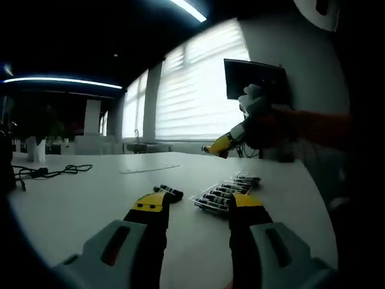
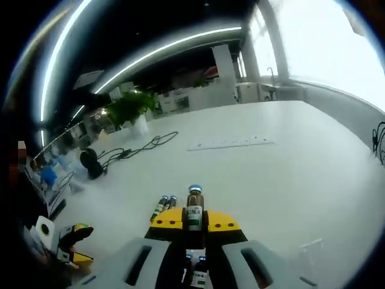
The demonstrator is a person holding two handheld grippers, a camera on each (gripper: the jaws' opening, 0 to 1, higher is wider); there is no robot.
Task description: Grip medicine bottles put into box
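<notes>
On the white table (image 1: pixel 90 198), a clear plastic box (image 1: pixel 225 194) holds several dark medicine bottles lying in a row. Two loose bottles (image 1: pixel 168 191) lie just left of it. My left gripper (image 1: pixel 198 201) is open above the near table, its yellow-tipped jaws apart with nothing between them. A gloved hand holds my right gripper (image 1: pixel 212 149) up above and beyond the box. That right gripper (image 2: pixel 194 223) is shut on an upright brown bottle with a blue cap (image 2: pixel 194 211). Two loose bottles (image 2: pixel 163 206) lie on the table beyond its left jaw. More bottles (image 2: pixel 195 274) show low between its jaws.
Black cables (image 1: pixel 54 171) and a flat clear strip (image 1: pixel 150 169) lie toward the far side of the table. A dark monitor (image 1: pixel 252 78) stands by the window. Black headphones (image 2: pixel 90 162), cables (image 2: pixel 144 146) and a green plant (image 2: pixel 129 108) sit at the table's far left.
</notes>
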